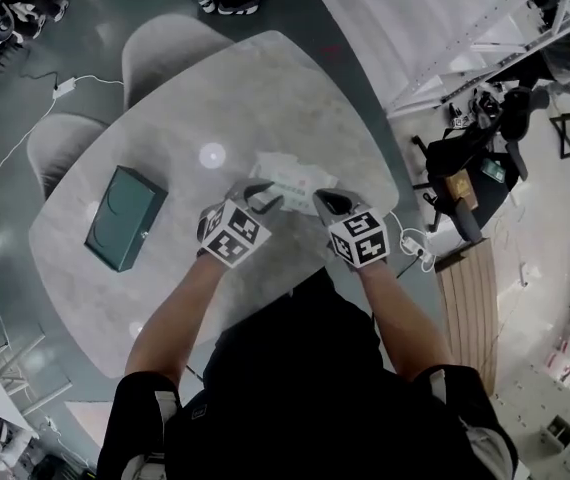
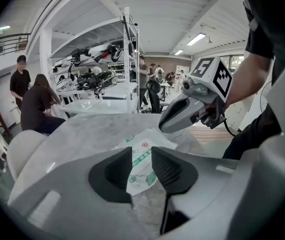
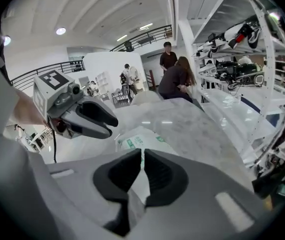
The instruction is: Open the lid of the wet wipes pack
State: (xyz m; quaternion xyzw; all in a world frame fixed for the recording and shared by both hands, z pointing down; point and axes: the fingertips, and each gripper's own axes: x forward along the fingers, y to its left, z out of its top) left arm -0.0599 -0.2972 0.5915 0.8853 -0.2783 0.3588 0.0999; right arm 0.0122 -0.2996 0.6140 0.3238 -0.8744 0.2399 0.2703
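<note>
Table [image 1: 265, 78]: pale marble top with rounded corners. Chairs [image 1: 170, 43] are tucked in at its far-left side and a dark green box [image 1: 125, 216] lies left of centre. Wet wipes pack [image 1: 295, 183] lies flat near the front edge, just beyond both gripper tips, lid apparently not opened yet. I can't pick the lid flap out from the printed film.

Left gripper [image 2: 141, 159]: jaws a narrow gap apart with nothing clamped; the pack shows through the gap. Right gripper [image 3: 142, 164]: jaws closed to a slit, nothing between them, aimed at the pack's near end.

Risks, as I judge them:
- Pack looks soft and light and nothing pins it, so pulling the flap likely lifts or drags the whole pack.
- Right jaws must spread first, otherwise they just shove the pack.
- Biting film instead of the flap edge could crumple or tear the wrapper.

Count: 1 table, 2 chairs, 1 box, 1 pack, 2 grippers.
</note>
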